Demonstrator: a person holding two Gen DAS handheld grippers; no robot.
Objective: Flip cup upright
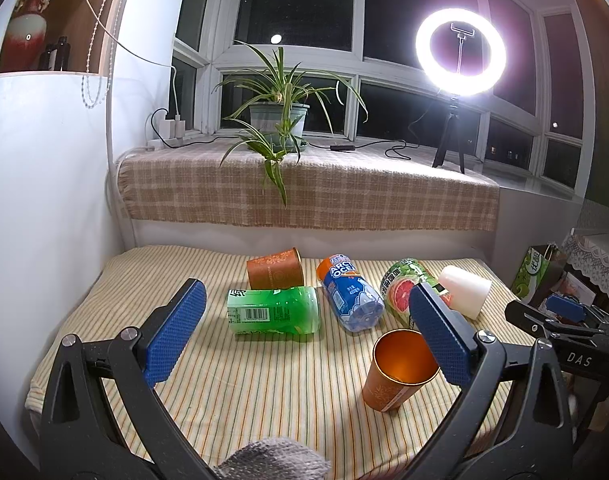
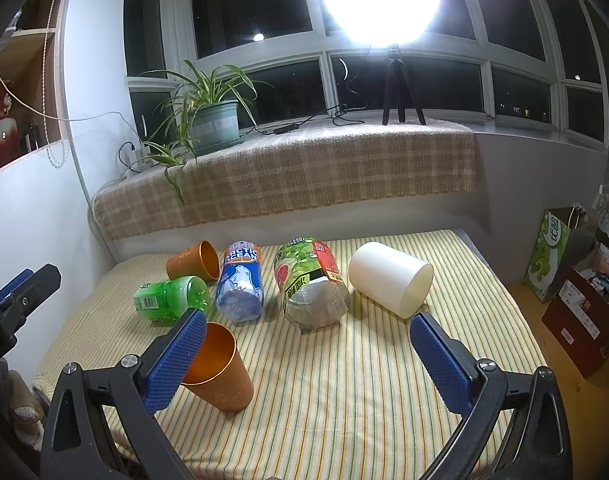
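— Nearest item? Left gripper (image 1: pixel 307 332), fingers spread wide, holding nothing; right gripper (image 2: pixel 307 354) likewise spread, empty.

— Orange cup (image 1: pixel 400 370) location? On striped tablecloth (image 1: pixel 264 392), just behind the left gripper's right pad, mouth up, tilted toward the camera.

— Differences between views? Right wrist shows that cup (image 2: pixel 220 368) behind its left pad; white cylinder (image 2: pixel 390 278) lies on its side, unobstructed.
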